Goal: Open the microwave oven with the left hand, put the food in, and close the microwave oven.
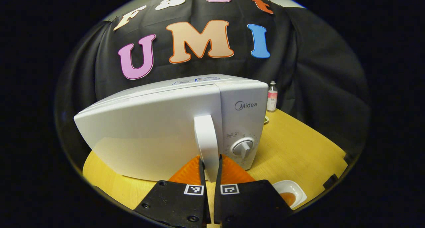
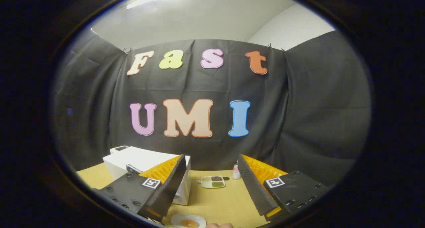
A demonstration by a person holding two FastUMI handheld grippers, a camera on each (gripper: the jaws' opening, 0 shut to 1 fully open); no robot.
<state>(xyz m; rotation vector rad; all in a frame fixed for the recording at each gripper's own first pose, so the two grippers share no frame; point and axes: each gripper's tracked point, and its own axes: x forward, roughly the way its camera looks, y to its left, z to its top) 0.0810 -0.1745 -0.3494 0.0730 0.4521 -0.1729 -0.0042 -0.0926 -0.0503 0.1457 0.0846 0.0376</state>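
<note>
Microwave oven [image 1: 172, 128] sits on the yellow wooden table [image 1: 298, 155], its white door [image 1: 149, 135] looking shut against the body, so I judge the opening step is only starting. My left gripper [image 1: 210, 161] is clamped on the vertical door handle [image 1: 207, 138], one finger on each side of it, because that handle is what I must pull to swing the door out. My right gripper [image 2: 211, 185] hangs back from the oven with its fingers spread wide and nothing between them, I think to stay clear of the door's swing and ready for the food. The food waits on one white plate [image 2: 187, 221] just below that gripper, near the table's front edge; it is an orange-brown round I cannot name more closely. Farther back I count one divided dish [image 2: 213, 181] with three fillings, one small bottle [image 1: 272, 97] beside the oven, and one control knob [image 1: 243, 147] on the oven's panel.
</note>
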